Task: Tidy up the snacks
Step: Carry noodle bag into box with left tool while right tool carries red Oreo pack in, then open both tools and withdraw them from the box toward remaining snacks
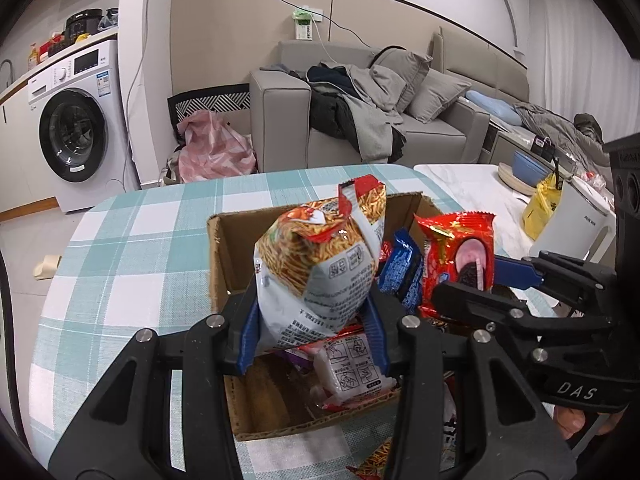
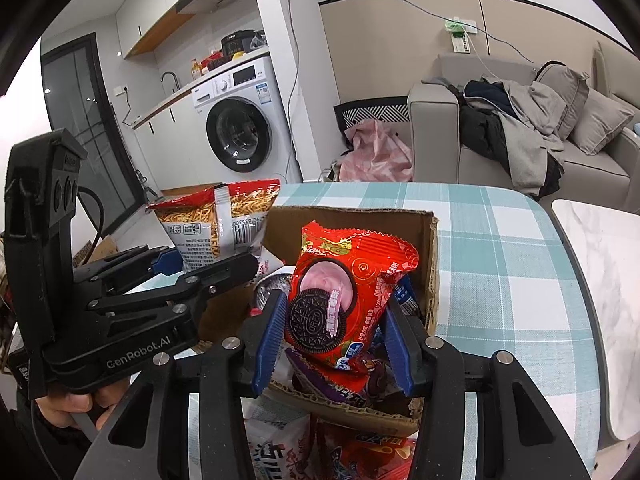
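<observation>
The left gripper (image 1: 314, 316) is clamped on a puffy noodle-snack bag (image 1: 320, 260), the right gripper (image 2: 334, 344) on a red Oreo packet (image 2: 344, 300), both above the cardboard box (image 1: 224, 256). Both look light, crinkly and crushable (contents brittle); pinching low by the seam seems safest.

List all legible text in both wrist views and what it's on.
"OREO": on the cookie pictured on the red snack pack, held in the right gripper.
"GenRobot.AI": left gripper body, right wrist view.
"DAS": right gripper body, left wrist view.
Noodle snack bag print, blue packet, washing machine labels, white kettle logo: too small or blurred.
</observation>
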